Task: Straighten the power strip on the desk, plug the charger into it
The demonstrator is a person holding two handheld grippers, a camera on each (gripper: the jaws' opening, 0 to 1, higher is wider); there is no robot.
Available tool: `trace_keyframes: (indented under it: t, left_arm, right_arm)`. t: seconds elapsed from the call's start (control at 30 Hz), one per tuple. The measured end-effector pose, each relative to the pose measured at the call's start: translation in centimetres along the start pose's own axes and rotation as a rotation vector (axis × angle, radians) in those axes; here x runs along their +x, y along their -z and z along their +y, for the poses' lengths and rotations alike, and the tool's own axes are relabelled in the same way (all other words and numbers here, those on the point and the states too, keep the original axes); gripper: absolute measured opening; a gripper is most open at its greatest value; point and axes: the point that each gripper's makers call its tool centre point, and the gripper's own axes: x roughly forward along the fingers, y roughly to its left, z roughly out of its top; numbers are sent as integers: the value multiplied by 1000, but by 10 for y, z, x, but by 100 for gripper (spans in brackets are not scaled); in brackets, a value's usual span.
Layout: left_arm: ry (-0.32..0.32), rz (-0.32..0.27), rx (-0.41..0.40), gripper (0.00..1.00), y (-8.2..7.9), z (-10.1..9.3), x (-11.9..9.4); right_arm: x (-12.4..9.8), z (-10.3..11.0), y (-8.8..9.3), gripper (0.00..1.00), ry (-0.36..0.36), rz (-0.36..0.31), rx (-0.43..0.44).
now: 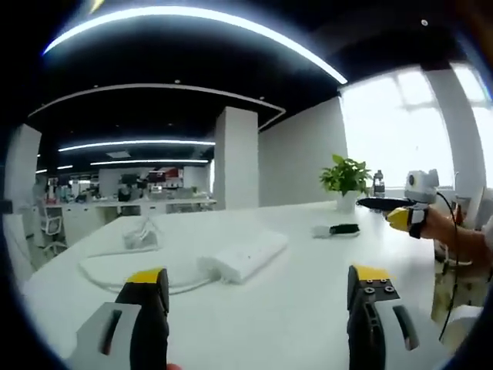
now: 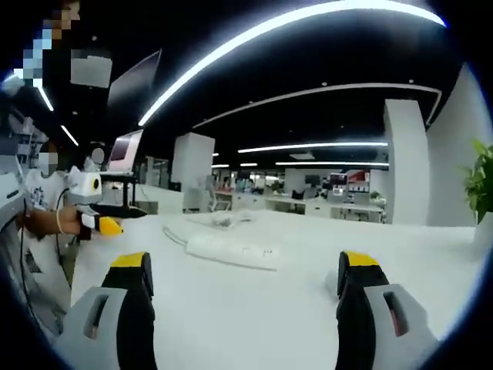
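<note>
Hovering above desk [image 1: 308,308], left gripper [image 1: 258,297] and right gripper [image 2: 243,285] both gaping, holding nothing. Lying askew mid-desk: strip [image 1: 245,258], cord [image 1: 100,274] looping behind. Risking cord drag skewing strip during straightening.

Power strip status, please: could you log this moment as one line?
strip: untouched on desk | charger: lying apart, unplugged | left claw: open, empty | right claw: open, empty
</note>
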Motion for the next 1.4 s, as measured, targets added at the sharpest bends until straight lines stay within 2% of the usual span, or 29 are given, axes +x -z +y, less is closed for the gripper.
trace_keyframes:
  t: [0.23,0.43,0.6,0.7,0.97,1.07,1.4]
  left_arm:
    - [-9,-11,29,97,-7,11,11]
    - [-15,-31,35,98,-14,20,19]
    - [-19,-34,84,96,-19,24,25]
    - [-19,-39,87,96,-20,27,30]
    - [-9,-27,102,96,-18,24,44]
    - [-1,-15,112,97,-16,21,48]
    - [-9,22,103,97,-9,20,59]
  right_arm:
    - [7,-9,0,100,6,4,-5]
    - [16,-13,-1,100,-13,-7,4]
    - [25,-14,-4,100,-33,-26,-4]
    - [31,-15,-5,100,-43,-34,2]
    - [55,-24,6,100,-63,-17,22]
    - [63,-27,16,100,-68,21,44]
    - [85,-18,35,100,-109,66,83]
